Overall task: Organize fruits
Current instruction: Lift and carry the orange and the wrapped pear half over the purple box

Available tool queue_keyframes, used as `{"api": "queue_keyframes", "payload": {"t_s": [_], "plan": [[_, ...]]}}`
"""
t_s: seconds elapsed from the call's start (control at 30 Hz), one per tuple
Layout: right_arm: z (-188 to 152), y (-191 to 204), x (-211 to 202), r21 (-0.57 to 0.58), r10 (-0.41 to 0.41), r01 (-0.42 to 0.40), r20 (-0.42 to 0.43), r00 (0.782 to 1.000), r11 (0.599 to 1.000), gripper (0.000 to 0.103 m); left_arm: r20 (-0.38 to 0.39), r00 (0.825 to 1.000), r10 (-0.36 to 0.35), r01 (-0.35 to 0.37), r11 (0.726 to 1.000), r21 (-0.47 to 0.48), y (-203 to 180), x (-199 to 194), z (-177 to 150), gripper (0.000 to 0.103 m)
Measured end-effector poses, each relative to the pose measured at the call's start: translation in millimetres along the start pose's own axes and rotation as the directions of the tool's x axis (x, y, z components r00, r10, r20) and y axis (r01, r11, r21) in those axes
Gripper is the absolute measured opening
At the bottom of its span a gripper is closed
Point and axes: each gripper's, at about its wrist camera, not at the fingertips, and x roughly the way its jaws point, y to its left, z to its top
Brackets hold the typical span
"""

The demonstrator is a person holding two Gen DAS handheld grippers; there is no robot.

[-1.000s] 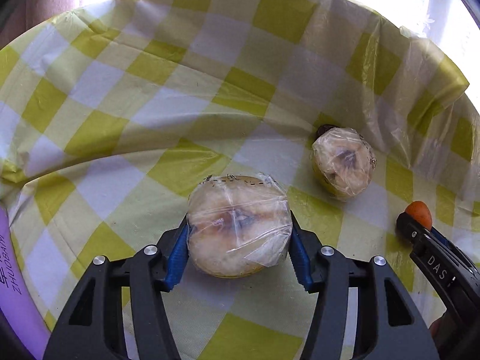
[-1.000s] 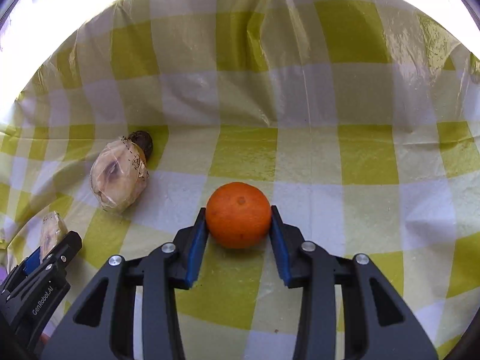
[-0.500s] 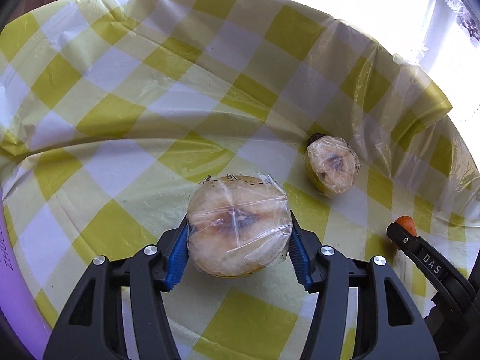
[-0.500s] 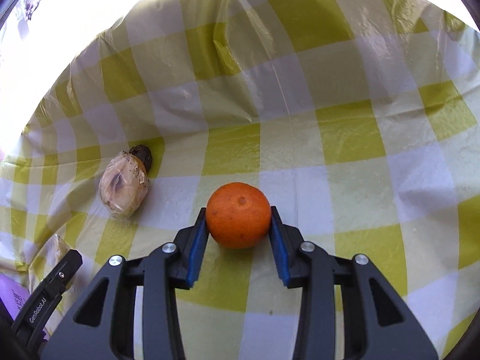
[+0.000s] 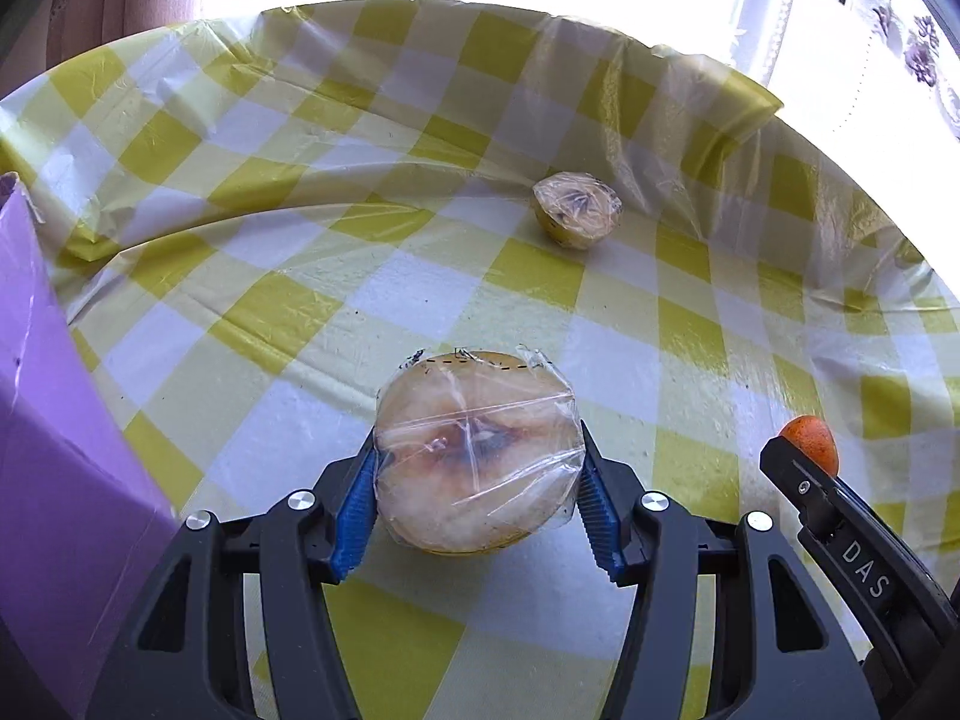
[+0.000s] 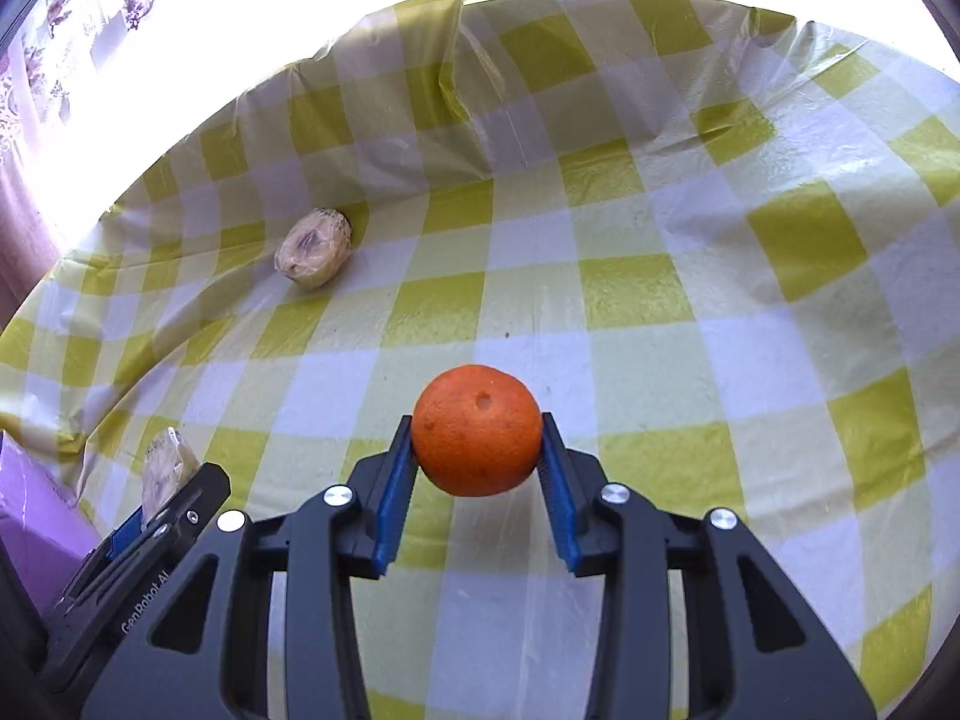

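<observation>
My left gripper [image 5: 477, 480] is shut on a halved fruit wrapped in clear film [image 5: 477, 450], its cut face toward the camera, held above the yellow-checked tablecloth [image 5: 420, 300]. My right gripper [image 6: 477, 456] is shut on an orange [image 6: 477, 429], blue pads pressing both its sides. A second wrapped fruit half [image 5: 576, 210] lies on the cloth near the far edge, also in the right wrist view as wrapped fruit half [image 6: 313, 255]. The right gripper with the orange [image 5: 807, 441] shows at the left view's right edge. The left gripper with its wrapped fruit [image 6: 168, 471] shows low left in the right view.
A purple container [image 5: 54, 450] stands at the left, its corner also in the right wrist view as purple container [image 6: 36, 510]. The tablecloth's crinkled edge [image 5: 690, 60] rises at the back before a bright window and floral curtain [image 6: 36, 60].
Both grippers have drawn back from the far edge with their fruits still gripped. The lying wrapped half now looks smaller and farther. The purple container has come into view at the left.
</observation>
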Motion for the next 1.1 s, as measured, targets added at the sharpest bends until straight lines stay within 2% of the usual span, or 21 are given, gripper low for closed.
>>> {"api": "queue_keyframes", "payload": {"t_s": [0.23, 0.47, 0.8, 1.1], "plan": [[-49, -4, -33, -0.002, 0.025, -0.025, -0.007, 1.000, 1.000, 0.040, 0.008, 1.000, -0.019, 0.018, 0.998, 0.055, 3, -40, -40, 0.055], [-86, 0, -65, -0.055, 0.061, -0.061, -0.002, 0.998, 0.997, 0.040, 0.037, 0.999, -0.032, 0.028, 0.993, 0.112, 4, -76, -75, 0.055], [-120, 10, -95, -0.094, 0.116, -0.117, -0.015, 0.993, 0.989, 0.040, 0.053, 0.996, -0.065, 0.059, 0.993, 0.102, 24, -109, -105, 0.055], [-135, 19, -112, -0.133, 0.133, -0.130, 0.014, 0.991, 0.983, 0.040, 0.082, 0.994, -0.068, 0.063, 0.996, 0.065, 37, -125, -116, 0.055]]}}
